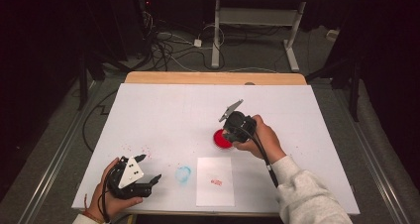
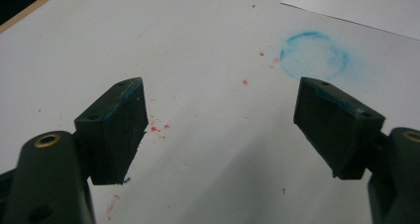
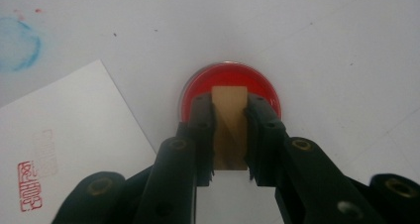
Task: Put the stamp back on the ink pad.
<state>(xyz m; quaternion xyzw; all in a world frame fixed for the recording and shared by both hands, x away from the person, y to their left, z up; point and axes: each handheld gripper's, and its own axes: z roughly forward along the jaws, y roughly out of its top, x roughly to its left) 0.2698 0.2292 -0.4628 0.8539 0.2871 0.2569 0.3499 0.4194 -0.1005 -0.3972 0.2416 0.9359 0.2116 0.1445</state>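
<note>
Wooden seal stamp [image 3: 230,127] sits clamped upright in the right claw [image 3: 231,135], held over the red ink pad [image 3: 262,87] beside the paper sheet [image 1: 215,180], apparently to load ink for another print. Left claw [image 2: 220,130] rests wide open and empty on the surface [image 1: 163,110], out of the way.

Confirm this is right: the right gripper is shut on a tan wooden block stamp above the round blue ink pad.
Wrong colour: the round ink pad is red, as the right gripper view shows. The right gripper is indeed shut on the tan wooden block stamp above it.
</note>
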